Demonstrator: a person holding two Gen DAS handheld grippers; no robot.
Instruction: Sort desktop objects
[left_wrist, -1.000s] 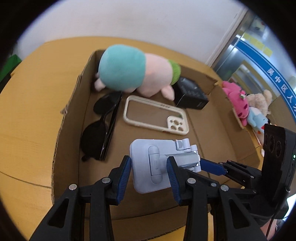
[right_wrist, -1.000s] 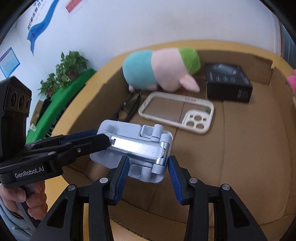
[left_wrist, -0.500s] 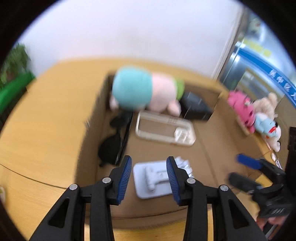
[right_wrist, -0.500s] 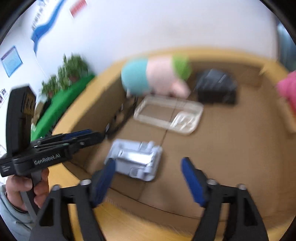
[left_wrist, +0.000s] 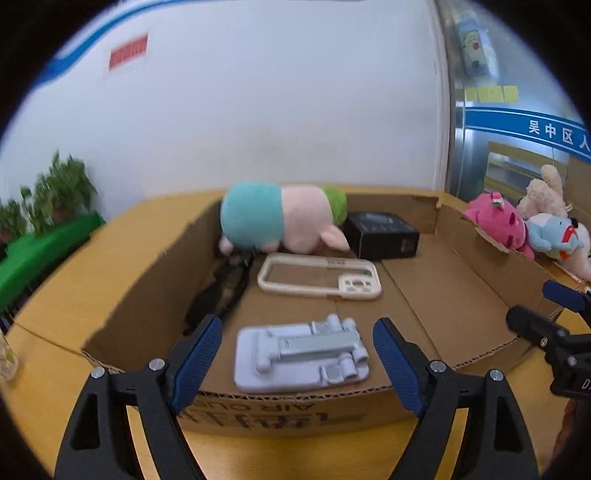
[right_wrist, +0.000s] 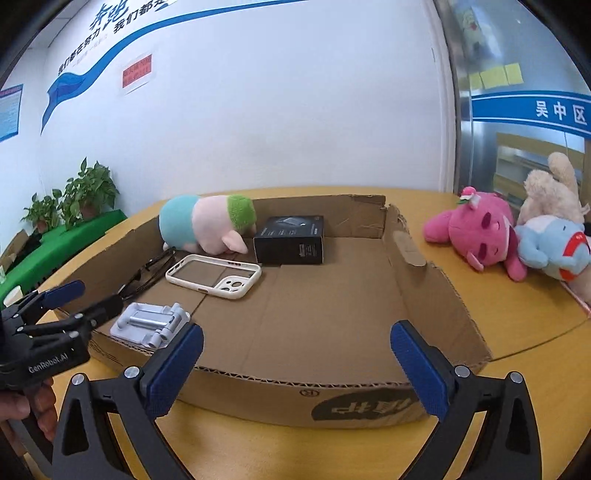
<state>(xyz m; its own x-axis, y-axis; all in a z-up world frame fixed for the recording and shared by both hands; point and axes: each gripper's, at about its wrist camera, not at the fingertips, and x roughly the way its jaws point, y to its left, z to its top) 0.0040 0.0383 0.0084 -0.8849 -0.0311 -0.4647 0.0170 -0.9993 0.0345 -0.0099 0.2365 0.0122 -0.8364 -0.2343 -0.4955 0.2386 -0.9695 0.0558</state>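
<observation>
A shallow cardboard box lies on the wooden table. In it are a grey phone stand near the front wall, a cream phone case, black sunglasses, a black box and a teal-pink plush. My left gripper is open and empty, in front of the box before the stand. My right gripper is open and empty before the box's front wall.
Three plush toys, pink, blue and beige, lie on the table right of the box. Potted plants on a green surface stand far left. A white wall stands behind.
Both grippers let go of the phone stand, opened and pulled back out of the box. The stand now lies flat on the box floor.
</observation>
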